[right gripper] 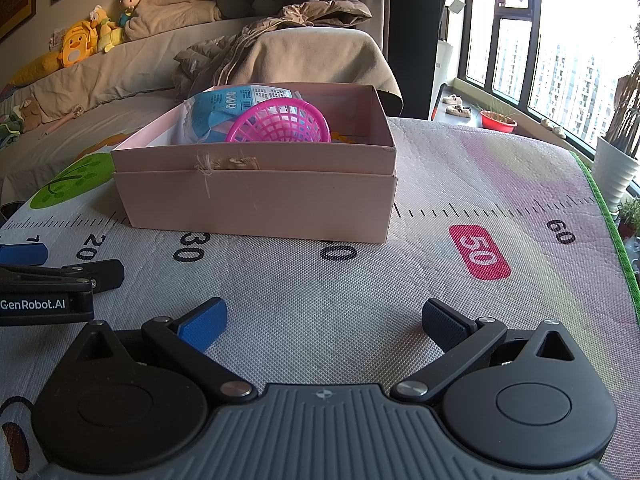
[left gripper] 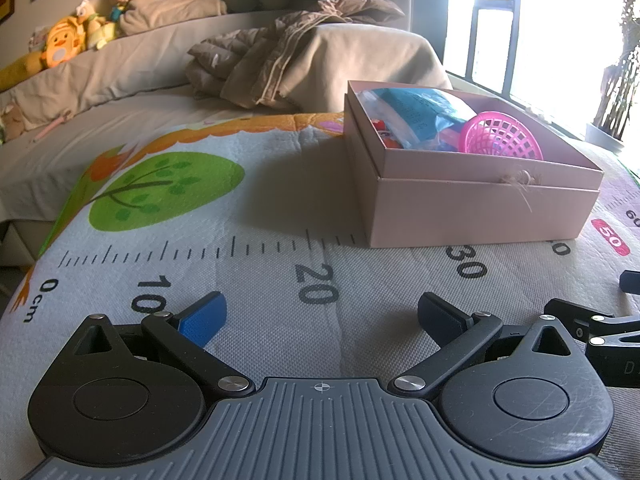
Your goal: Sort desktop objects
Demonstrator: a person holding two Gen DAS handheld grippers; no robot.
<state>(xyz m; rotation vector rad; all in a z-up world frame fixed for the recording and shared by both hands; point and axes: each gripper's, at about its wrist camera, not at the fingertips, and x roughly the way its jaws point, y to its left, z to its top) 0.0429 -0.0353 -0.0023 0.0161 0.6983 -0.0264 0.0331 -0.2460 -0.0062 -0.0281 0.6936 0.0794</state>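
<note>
We see the left claw (left gripper: 320,316) spread wide at the bottom of its own view, holding nothing, low over the printed mat (left gripper: 248,248) that covers the table. Its blue pads (left gripper: 204,320) frame the ruler mark "20". The right claw (right gripper: 324,320) is likewise wide and empty at the bottom of the right wrist view, its pads either side of bare mat between the "30" and "50" marks.

The pink box (left gripper: 472,204) sits open on the mat in the centre right of the left view, and upper centre of the right view (right gripper: 260,196). Inside it we find a pink plastic basket (right gripper: 280,122), tipped on its side against a blue and white packet (right gripper: 224,104); small red items show in the box's far corner in the left view, too small to tell what they are.

Each claw appears at the edge of the other's view: the right one at lower right of the left view, the left one at lower left of the right view, just beside each other.

Behind the table lies a bed (right gripper: 100,92) with a crumpled jacket (right gripper: 248,48) and plush toys (right gripper: 80,44) in the upper left.
</note>
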